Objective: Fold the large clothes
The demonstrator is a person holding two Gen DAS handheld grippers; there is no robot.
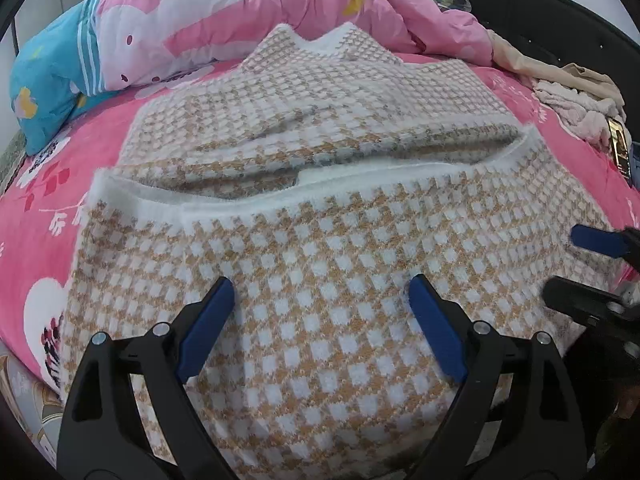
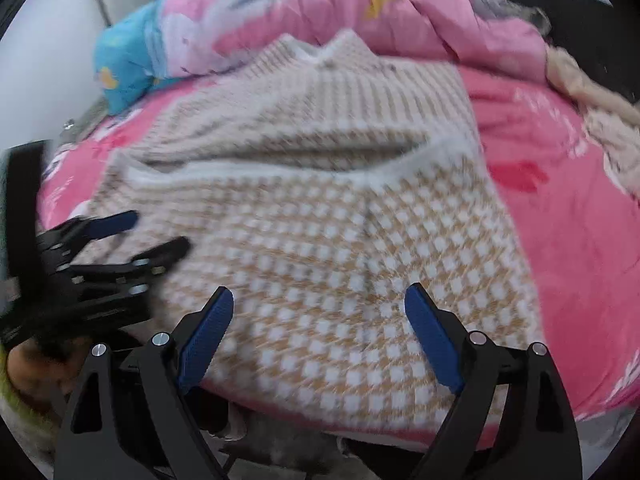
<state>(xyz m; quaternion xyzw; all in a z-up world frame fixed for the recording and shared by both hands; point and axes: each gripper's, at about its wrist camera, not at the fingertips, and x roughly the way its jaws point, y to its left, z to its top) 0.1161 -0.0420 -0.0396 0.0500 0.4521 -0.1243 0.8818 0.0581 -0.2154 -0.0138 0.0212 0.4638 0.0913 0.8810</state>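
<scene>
A tan-and-white checked knit sweater (image 1: 312, 264) lies on the pink bed, its lower part folded up so the white hem band (image 1: 280, 196) crosses the middle; the collar points toward the far quilt. It also shows in the right wrist view (image 2: 340, 248). My left gripper (image 1: 322, 304) is open and empty just above the near folded part. My right gripper (image 2: 320, 312) is open and empty over the sweater's near edge; it appears at the right edge of the left wrist view (image 1: 592, 264). The left gripper appears at the left of the right wrist view (image 2: 156, 232).
A pink sheet (image 1: 48, 208) covers the bed. A bunched pink and blue quilt (image 1: 168, 36) lies beyond the sweater. Beige clothes (image 1: 576, 96) are piled at the far right against a black headboard (image 1: 540, 12). The bed's near edge (image 2: 360, 432) is below the sweater.
</scene>
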